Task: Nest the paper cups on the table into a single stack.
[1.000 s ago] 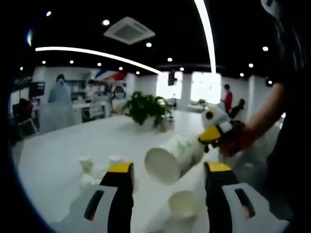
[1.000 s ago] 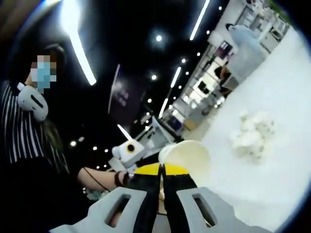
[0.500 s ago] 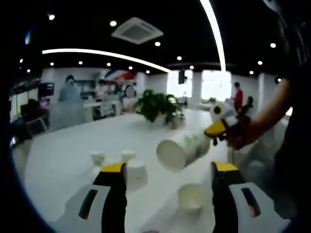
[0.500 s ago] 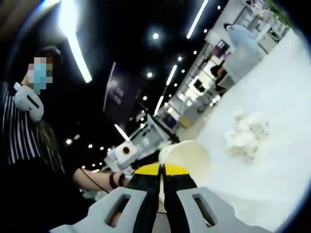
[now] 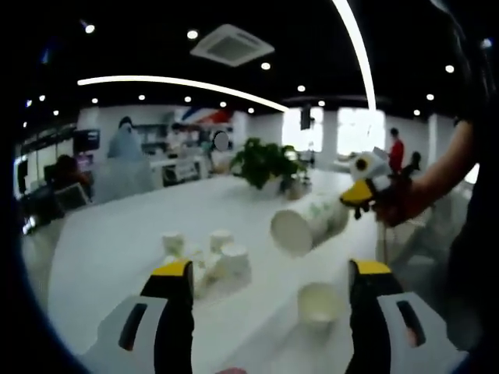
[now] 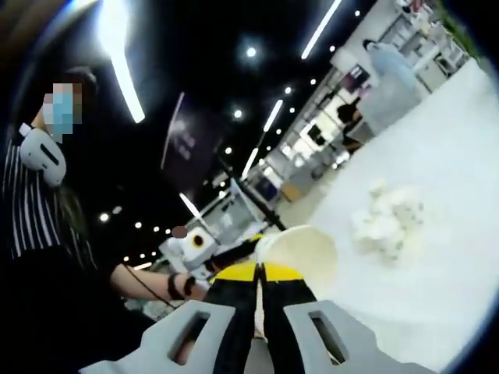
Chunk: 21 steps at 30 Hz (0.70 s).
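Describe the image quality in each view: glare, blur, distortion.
Left gripper view: fisheye bends the ceiling light strips; the windows blow out; the held paper cup is soft. Right gripper view: strongly rolled, a strip light glares, and the cluster of cups is blurred.

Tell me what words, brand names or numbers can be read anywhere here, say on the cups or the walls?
None can be read.
Held paper cup: green print on its side, too blurred to tell words from pattern.
Red and blue sign on the far wall: shapes only, no legible letters.
Dark hanging banner: faint pale marks, too blurred to read.
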Tool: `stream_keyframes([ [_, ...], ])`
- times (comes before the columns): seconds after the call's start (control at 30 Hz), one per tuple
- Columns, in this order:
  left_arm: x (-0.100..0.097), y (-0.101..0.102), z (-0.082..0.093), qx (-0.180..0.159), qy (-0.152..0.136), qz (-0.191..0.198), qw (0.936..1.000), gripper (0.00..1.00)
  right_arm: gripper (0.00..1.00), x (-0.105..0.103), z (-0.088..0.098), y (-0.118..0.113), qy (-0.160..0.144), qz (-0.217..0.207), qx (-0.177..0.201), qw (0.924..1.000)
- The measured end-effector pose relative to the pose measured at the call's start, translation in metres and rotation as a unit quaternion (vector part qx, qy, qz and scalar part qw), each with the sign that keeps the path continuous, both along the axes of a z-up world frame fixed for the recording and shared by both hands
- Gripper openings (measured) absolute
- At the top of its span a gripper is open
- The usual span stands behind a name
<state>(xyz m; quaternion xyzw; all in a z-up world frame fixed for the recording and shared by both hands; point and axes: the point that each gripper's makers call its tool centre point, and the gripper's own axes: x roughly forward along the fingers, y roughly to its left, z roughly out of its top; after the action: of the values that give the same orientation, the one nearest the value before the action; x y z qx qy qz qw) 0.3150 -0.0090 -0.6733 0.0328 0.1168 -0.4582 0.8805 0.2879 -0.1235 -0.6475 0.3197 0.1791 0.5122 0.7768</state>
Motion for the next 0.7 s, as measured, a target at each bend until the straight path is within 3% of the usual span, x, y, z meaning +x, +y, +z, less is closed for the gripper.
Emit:
stream_keyframes([
  [0.33, 0.001, 0.007, -0.007, 0.013, 0.004, 0.006, 0.9999, 0.84, 0.0, -0.003, 0.0, 0.001, -0.037, 0.028, -0.076, 0.996],
  [0.47, 0.005, 0.009, -0.008, 0.022, -0.007, 0.018, 0.9996, 0.94, 0.0, -0.003, 0.001, 0.002, -0.039, 0.032, -0.098, 0.9939],
  [0.57, 0.006, 0.01, -0.01, 0.022, -0.004, 0.021, 0.9995, 0.98, 0.0, -0.002, -0.004, 0.001, -0.062, 0.035, -0.146, 0.9867],
  [0.7, 0.006, 0.011, -0.013, 0.027, -0.002, 0.022, 0.9994, 0.98, 0.0, -0.005, -0.003, 0.007, -0.073, 0.047, -0.167, 0.9821],
])
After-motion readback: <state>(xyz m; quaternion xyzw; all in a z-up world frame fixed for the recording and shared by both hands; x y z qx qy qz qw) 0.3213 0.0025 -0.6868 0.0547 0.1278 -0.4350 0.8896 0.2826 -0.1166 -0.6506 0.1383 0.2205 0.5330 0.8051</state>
